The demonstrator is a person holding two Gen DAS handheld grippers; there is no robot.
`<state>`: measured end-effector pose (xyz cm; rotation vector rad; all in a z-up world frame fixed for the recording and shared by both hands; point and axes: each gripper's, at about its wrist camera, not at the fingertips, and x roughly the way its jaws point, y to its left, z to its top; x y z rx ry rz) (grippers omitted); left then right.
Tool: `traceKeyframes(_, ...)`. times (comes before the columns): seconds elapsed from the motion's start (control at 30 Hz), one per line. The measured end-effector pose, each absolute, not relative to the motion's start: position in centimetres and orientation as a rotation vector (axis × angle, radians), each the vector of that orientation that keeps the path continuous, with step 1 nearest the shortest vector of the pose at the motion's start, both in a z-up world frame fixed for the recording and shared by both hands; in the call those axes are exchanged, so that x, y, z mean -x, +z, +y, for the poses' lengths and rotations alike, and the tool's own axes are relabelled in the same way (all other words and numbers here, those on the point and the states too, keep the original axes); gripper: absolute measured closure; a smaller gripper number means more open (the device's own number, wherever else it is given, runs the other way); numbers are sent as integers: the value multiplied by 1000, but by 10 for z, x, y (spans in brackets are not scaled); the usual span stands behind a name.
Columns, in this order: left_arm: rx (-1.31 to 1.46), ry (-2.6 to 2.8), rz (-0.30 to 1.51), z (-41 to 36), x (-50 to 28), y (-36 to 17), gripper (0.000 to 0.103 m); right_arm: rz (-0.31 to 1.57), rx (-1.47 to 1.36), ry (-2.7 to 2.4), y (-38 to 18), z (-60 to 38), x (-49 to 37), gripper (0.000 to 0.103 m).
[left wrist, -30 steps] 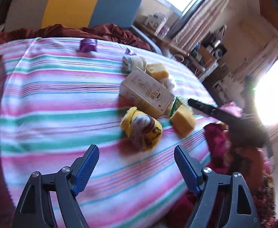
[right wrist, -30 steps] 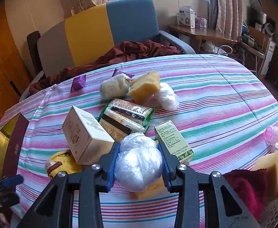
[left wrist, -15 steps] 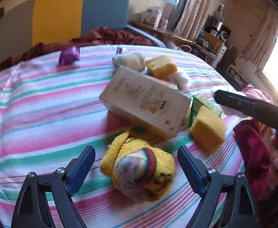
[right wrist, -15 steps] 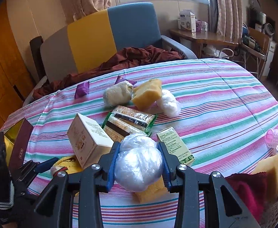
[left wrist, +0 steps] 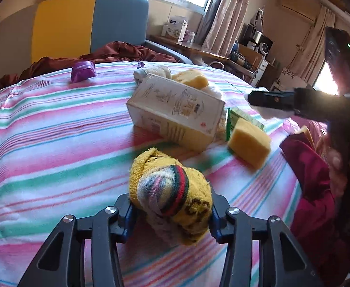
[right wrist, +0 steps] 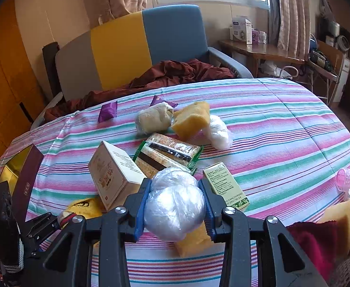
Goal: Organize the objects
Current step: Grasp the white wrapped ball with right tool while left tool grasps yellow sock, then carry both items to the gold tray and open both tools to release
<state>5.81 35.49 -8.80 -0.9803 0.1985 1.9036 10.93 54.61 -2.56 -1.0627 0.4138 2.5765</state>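
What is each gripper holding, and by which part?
The left gripper, jaws just closed, clamps the yellow rolled sock bundle across its near end. The right gripper grips the clear plastic-wrapped white ball by its two sides.

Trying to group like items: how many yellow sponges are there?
3 yellow sponges: one beside the rolled cream towel, one beneath the right gripper, one by the red cloth at right. Others may be hidden.

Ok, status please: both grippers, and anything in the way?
Left gripper just closed on sock. Right gripper shut on bag. Box close ahead.
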Motion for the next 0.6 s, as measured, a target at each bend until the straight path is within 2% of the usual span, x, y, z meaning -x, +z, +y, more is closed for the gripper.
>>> traceKeyframes(0.33,1020,1822,137,309,-74,-79,58,371,1113,2542,-34,546,-105,63)
traceKeyframes(0.6,898,1854,147,275,-88,-49,58,309,1128,2548,-36,539,-102,63)
